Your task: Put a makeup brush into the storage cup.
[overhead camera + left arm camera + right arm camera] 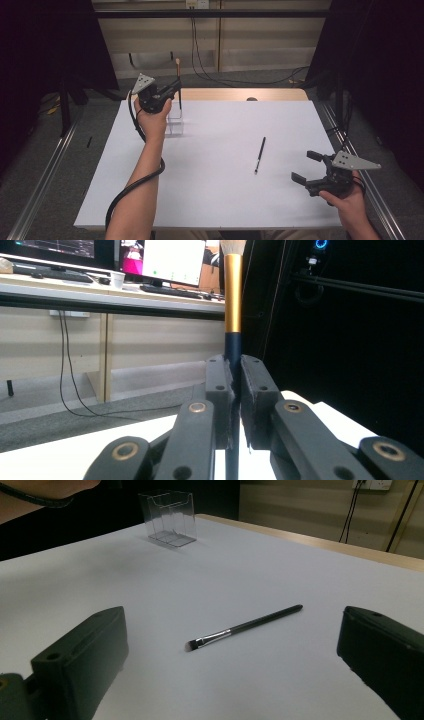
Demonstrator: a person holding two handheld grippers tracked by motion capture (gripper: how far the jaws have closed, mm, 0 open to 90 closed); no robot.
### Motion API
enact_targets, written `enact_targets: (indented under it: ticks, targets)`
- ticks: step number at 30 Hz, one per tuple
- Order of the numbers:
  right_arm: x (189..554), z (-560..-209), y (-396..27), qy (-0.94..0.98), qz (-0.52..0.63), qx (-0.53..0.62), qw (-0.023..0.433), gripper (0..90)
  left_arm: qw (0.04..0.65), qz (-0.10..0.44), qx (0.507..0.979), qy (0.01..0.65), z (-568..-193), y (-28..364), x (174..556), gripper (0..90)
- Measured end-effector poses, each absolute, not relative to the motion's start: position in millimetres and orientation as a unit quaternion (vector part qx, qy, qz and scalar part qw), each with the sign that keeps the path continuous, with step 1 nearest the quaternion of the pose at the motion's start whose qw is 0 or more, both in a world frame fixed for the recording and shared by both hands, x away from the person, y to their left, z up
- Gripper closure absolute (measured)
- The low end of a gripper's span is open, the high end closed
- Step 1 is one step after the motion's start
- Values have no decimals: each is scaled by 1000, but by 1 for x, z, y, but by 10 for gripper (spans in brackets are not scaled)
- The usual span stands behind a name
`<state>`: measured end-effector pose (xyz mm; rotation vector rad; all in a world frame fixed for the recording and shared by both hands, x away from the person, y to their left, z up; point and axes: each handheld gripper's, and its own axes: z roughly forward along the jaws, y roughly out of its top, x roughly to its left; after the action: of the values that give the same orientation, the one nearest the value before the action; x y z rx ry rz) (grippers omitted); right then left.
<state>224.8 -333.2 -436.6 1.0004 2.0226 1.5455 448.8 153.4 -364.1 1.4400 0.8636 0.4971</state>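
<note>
High view and both gripper views, brush-sorting at a table. A makeup brush with a gold ferrule and dark handle is held upright, bristles up, pinched between the pressed-together jaws of the left gripper; in the high view it is seen above a clear plastic holder standing near the far left of the white table. Whether the handle tip has already entered a compartment cannot be told. A second, slim black brush is seen lying flat on the table, well apart from the holder, in front of the right gripper, whose jaws are spread wide with nothing between them.

Risks are judged as follows. The holder is light and transparent, so its rim may be misjudged; if the handle is lowered onto a wall or divider, the holder could be pushed or tipped. The grip is taken low on a long handle, so the brush could pivot between the pads and lean. If released too high, it might bounce out. The flat brush could be rolled away if the right jaws are closed off-centre.
</note>
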Motion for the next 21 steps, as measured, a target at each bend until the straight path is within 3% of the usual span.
enact_targets:
  ticks: [21]
  targets:
    - [225,-437,-334,724,554,359,202,0,629,233,628,395,-381,156,459,837]
